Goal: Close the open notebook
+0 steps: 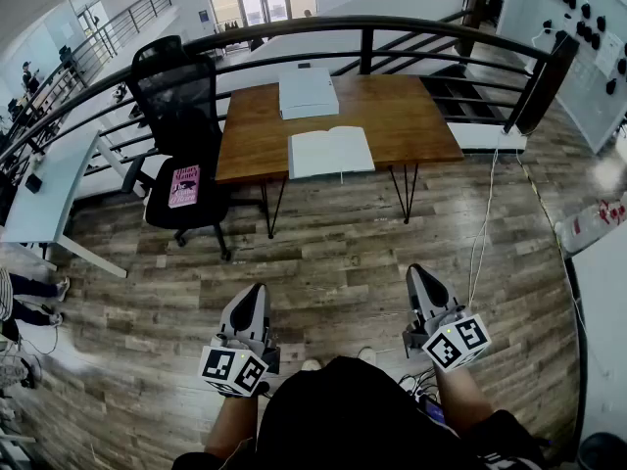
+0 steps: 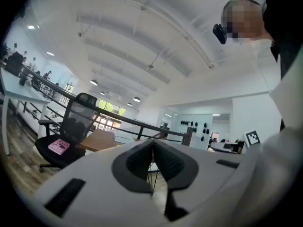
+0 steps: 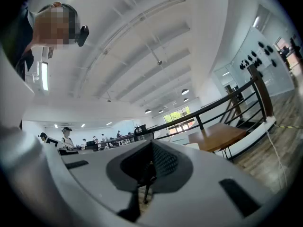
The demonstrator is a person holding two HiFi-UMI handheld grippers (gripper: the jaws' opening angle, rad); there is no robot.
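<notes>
An open white notebook [image 1: 331, 152] lies flat at the front edge of a brown wooden table [image 1: 402, 116]. Behind it on the same table sits a closed white book [image 1: 307, 92]. My left gripper [image 1: 256, 292] and my right gripper [image 1: 415, 273] hover over the plank floor well short of the table, both shut with nothing between the jaws. In the left gripper view the left gripper [image 2: 152, 148] has its jaws pressed together, and the table [image 2: 97, 141] shows far off. The right gripper [image 3: 150, 151] in its own view is likewise shut, with the table [image 3: 218, 136] at the right.
A black office chair [image 1: 181, 116] with a pink book [image 1: 183, 185] on its seat stands left of the table. A black railing [image 1: 392, 27] curves behind the table. A white desk [image 1: 49, 189] is at the far left, and a white cable [image 1: 482, 233] runs along the floor to the right.
</notes>
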